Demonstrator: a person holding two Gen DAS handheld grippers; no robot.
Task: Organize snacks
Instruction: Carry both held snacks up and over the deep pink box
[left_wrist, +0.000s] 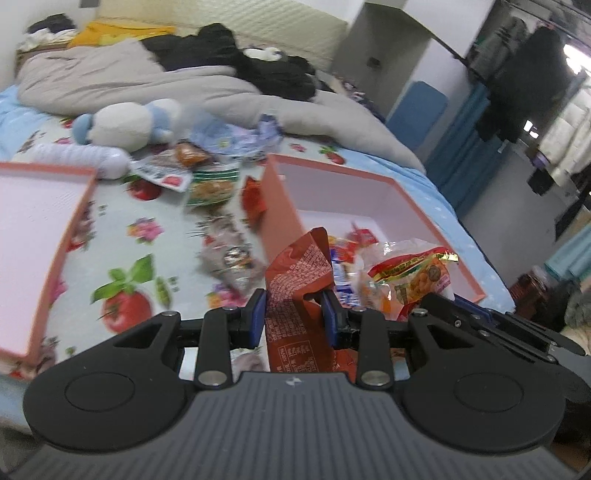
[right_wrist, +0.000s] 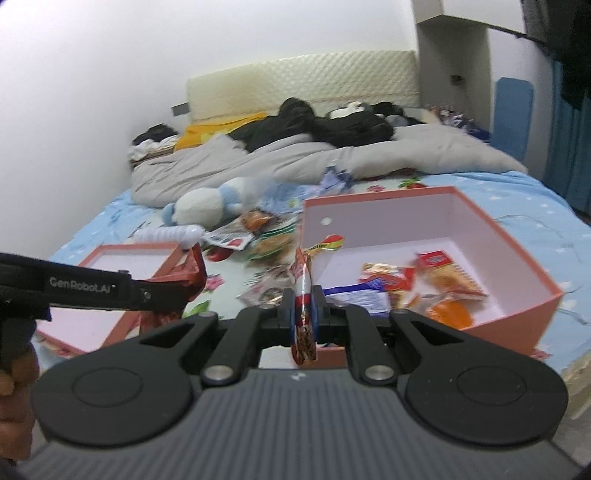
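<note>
Both claws (left_wrist: 294, 308) (right_wrist: 303, 308) clamped on snack packets (left_wrist: 295, 280) (right_wrist: 303, 295).

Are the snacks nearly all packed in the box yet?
Partly. Several packets already lie in the pink box. The left tool grips a red-brown packet, and the right tool pinches a thin snack packet. A pile of loose snacks on the bedsheet, beside the plush toy, still waits.

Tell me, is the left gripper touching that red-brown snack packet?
Touching. The left wrist view shows the left gripper with both blue pads pressed against the red-brown snack packet, pinching it between them.
</note>
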